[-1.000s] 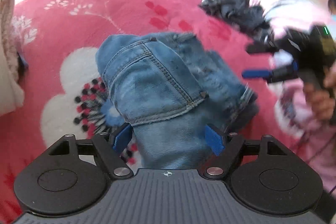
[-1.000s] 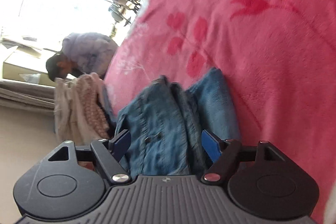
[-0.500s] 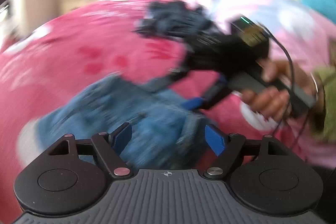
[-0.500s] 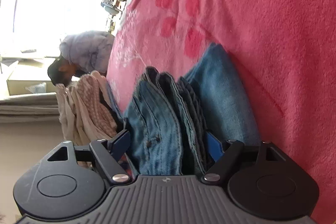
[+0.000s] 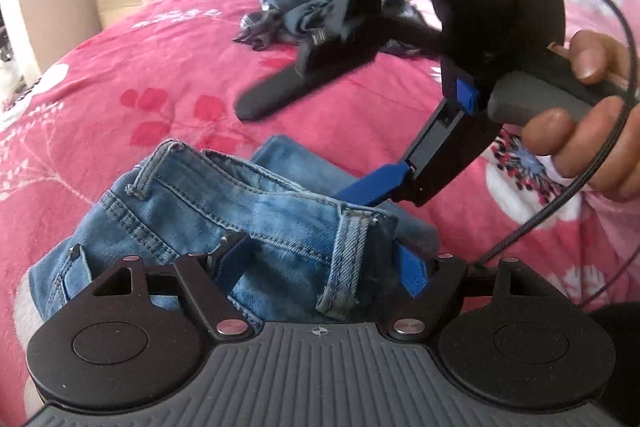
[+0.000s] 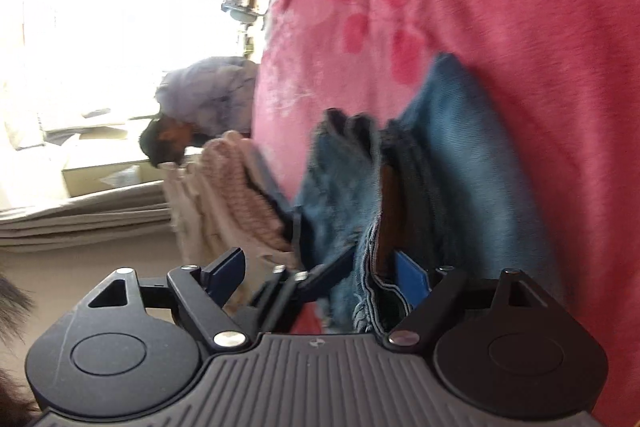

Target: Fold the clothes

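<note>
While the folded blue denim jeans [image 5: 224, 203] lie in a thick bundle on the near part of the pink flowered bedspread [image 5: 132, 67], both claws are set at the bundle's near end. The left gripper [image 5: 324, 265] is held wide, and the waistband with its belt loop is straddled by its fingers, not pinched. The right gripper [image 6: 320, 271] is likewise spread wide: seen from the left wrist, one finger is raised clear above the cloth and the blue one is laid at the bundle's right edge, while the handle is held by a hand [image 5: 592, 115] at the right. In the right wrist view several stacked denim layers are seen edge-on between the fingers, though that view is blurred.

Nothing is gripped by either claw. The jeans are judged to be folded already into a compact stack. Two stages are fitted by this: the bundle is about to be taken up at the waistband, or it has just been let go. Which one holds cannot be settled.

If the bundle is to be taken, all layers must be caught together, since the stack is thick and its top flap could be peeled off.

A crumpled dark grey garment [image 5: 296, 11] is seen far across the bed, and a heap of pink and cream clothes [image 6: 240, 195] at the left.
</note>
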A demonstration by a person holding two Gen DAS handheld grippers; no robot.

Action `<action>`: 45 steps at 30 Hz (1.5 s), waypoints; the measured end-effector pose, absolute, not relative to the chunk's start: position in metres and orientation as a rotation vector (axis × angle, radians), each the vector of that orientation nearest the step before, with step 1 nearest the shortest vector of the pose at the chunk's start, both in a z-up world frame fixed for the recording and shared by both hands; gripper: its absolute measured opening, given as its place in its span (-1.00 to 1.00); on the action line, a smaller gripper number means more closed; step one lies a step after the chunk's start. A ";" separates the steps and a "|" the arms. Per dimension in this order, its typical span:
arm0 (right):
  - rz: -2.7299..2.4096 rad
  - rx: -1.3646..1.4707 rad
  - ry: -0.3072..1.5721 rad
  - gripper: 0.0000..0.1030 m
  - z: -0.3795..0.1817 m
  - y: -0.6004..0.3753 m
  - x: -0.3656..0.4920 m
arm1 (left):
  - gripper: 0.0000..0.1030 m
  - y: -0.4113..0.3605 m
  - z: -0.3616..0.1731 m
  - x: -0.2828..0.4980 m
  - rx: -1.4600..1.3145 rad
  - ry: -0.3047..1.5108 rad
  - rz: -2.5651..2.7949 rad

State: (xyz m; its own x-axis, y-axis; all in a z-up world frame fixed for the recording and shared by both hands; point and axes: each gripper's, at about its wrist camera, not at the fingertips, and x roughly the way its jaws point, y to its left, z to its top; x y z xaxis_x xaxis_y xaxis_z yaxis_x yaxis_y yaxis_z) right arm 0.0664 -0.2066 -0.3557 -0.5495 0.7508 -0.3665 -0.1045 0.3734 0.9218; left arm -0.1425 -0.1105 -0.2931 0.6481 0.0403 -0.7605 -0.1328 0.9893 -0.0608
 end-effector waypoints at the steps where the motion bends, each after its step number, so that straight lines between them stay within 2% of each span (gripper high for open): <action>1: 1.293 0.565 1.794 0.67 -0.354 -0.204 0.065 | 0.48 -0.112 -0.293 -0.142 -0.112 0.859 0.110; 2: 1.301 0.564 1.791 0.70 -0.352 -0.202 0.063 | 0.44 -0.113 -0.293 -0.142 -0.111 0.856 0.122; 6: 1.324 0.588 1.772 0.71 -0.346 -0.200 0.065 | -0.02 -0.102 -0.290 -0.151 -0.207 0.809 0.177; 9: 1.299 0.654 1.729 0.71 -0.342 -0.211 0.077 | -0.17 -0.086 -0.286 -0.166 -0.340 0.768 0.182; 16: 1.189 0.435 1.700 0.68 -0.348 -0.212 0.076 | -0.27 -0.055 -0.276 -0.195 -0.587 0.666 0.201; 21: 1.162 0.191 1.683 0.46 -0.355 -0.190 0.052 | -0.42 -0.045 -0.264 -0.215 -0.675 0.556 0.263; 29: 1.194 0.079 1.623 0.45 -0.358 -0.160 0.039 | -0.44 -0.036 -0.246 -0.239 -0.735 0.442 0.340; 30: 1.199 0.069 1.617 0.42 -0.358 -0.159 0.038 | -0.44 -0.035 -0.245 -0.241 -0.743 0.432 0.346; 31: 1.202 0.052 1.607 0.28 -0.357 -0.159 0.038 | -0.44 -0.034 -0.244 -0.243 -0.751 0.423 0.352; 32: 1.204 0.035 1.598 0.01 -0.355 -0.159 0.036 | -0.44 -0.033 -0.243 -0.246 -0.758 0.414 0.358; 33: 1.199 0.026 1.595 -0.11 -0.356 -0.160 0.037 | -0.44 -0.032 -0.242 -0.248 -0.766 0.404 0.364; 34: 1.195 0.017 1.591 -0.34 -0.356 -0.161 0.037 | -0.44 -0.031 -0.241 -0.249 -0.770 0.396 0.370; 37: 1.200 0.052 1.607 -0.69 -0.359 -0.168 0.039 | -0.45 -0.029 -0.238 -0.252 -0.771 0.379 0.377; 45: 1.202 0.116 1.548 -0.75 -0.344 -0.195 0.045 | -0.45 -0.024 -0.230 -0.255 -0.806 0.329 0.384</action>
